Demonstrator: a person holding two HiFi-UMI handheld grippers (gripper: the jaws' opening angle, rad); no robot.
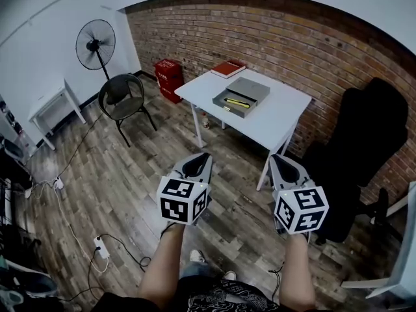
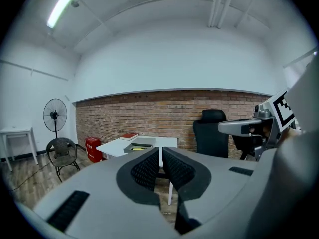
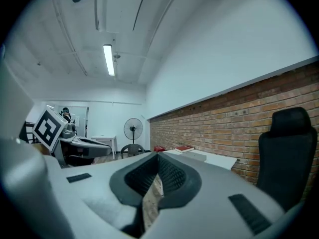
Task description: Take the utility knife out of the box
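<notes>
Left claw (image 1: 201, 156) and right claw (image 1: 277, 157) are closed, empty, far from the utility knife (image 1: 236, 101) lying in the box (image 1: 250, 90).

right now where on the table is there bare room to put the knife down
Widest bare patch: the table between the box and the edge nearest the black chair. A smaller one at the corner toward the fan. Crowded where the red book lies by the box.

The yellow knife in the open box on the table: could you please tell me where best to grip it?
Grip the knife across the middle of its body, coming down from above: it lies flat, long and slim, in the open box, whose walls probably block a sideways approach.
</notes>
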